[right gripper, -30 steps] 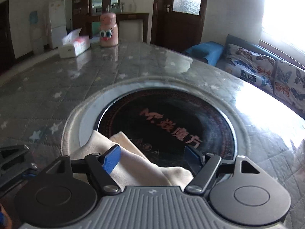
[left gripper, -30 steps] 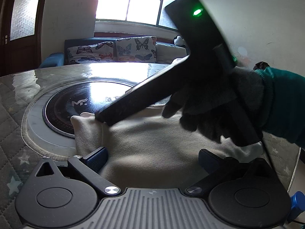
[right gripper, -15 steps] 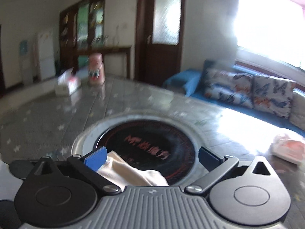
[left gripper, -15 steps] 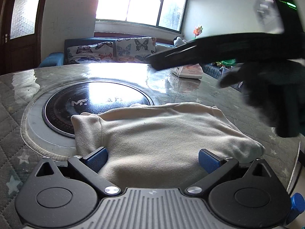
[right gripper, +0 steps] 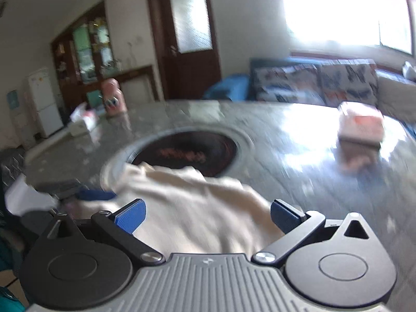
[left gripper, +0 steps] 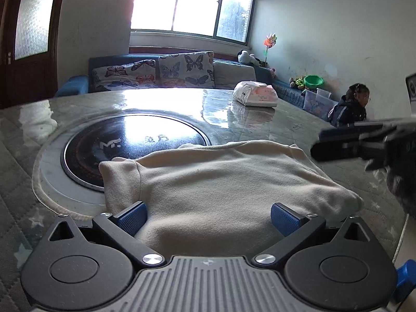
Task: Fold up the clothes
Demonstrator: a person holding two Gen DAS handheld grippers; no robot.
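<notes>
A: Where is your cream garment (left gripper: 228, 189) right now?

B: It lies folded into a thick bundle on the counter (left gripper: 273, 119), its far edge lapping over the near rim of the round black cooktop (left gripper: 130, 140) set into the surface. One narrow flap hangs out at the bundle's left end, next to the cooktop's pale ring.

A: And your left hand-held gripper (left gripper: 208, 219)?

B: Its blue pads (left gripper: 131, 218) are spread wide, one at each side of the garment's near edge. The cloth sits between them, but neither pad presses on it.

A: What about your right hand-held gripper (right gripper: 206, 215)?

B: Spread as wide as it goes, nothing pinched. From its own blurred view the garment (right gripper: 192, 208) lies under and ahead of the fingers, with the cooktop (right gripper: 187, 153) beyond it. In the left wrist view you see that gripper (left gripper: 338, 144) side-on, off the right end of the garment and clear of the cloth, held by your dark-gloved hand (left gripper: 397, 169).

A: Anything else on the counter?

B: A white and pink tissue pack (left gripper: 256, 95) sits to the right beyond the cooktop, well apart from the garment. The right wrist view shows a pink bottle (right gripper: 113, 98) and a white tissue box (right gripper: 83, 122) far to the left beyond the cooktop.
</notes>
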